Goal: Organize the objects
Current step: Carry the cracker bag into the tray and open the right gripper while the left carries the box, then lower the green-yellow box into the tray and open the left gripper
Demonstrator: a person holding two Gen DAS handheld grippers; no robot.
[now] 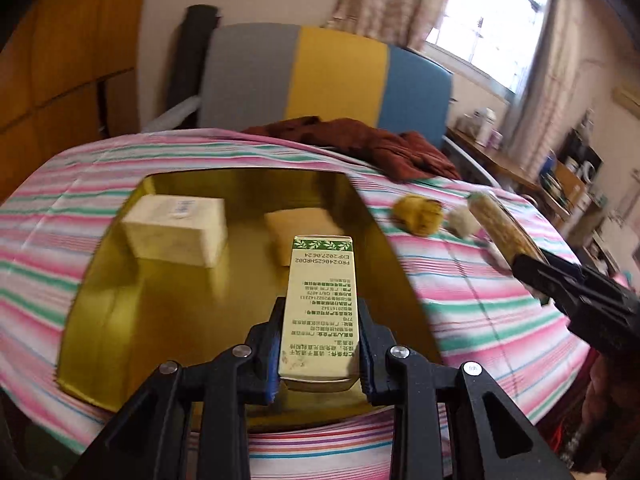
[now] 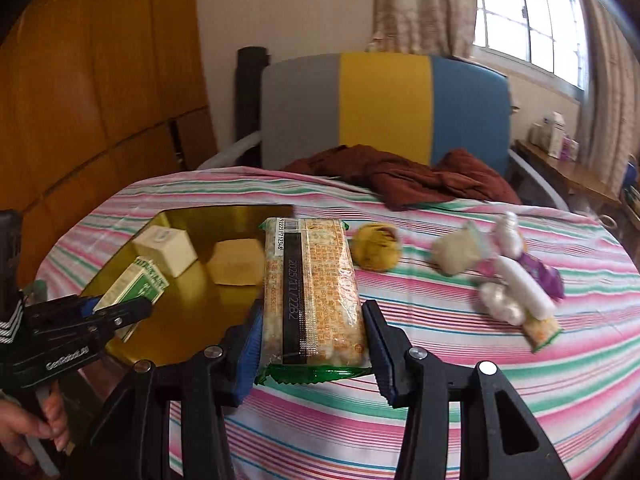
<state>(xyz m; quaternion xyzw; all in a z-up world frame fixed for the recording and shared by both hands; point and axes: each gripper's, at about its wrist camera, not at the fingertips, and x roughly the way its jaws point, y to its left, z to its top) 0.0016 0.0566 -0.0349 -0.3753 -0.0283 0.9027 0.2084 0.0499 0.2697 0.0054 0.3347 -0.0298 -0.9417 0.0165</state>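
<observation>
Left wrist view: left tongs [image 1: 318, 344] clench the carton [image 1: 318, 304] above the gold tray [image 1: 120, 300]; right tongs [image 2: 314, 344] grip the snack pack [image 2: 314, 292] over the tray's edge; it may slip out.

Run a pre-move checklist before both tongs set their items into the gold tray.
1. Left tongs shut on the green-and-cream box: ok.
2. Right tongs shut on the snack pack: ok.
3. Bare floor in the gold tray for both items: ok; the white box and tan block sit toward its far side.
4. Tongs apart from each other: ok.
5. Box clear of the tray floor: cannot tell.
6. Loose items on the striped cloth still to collect: not ok.
</observation>
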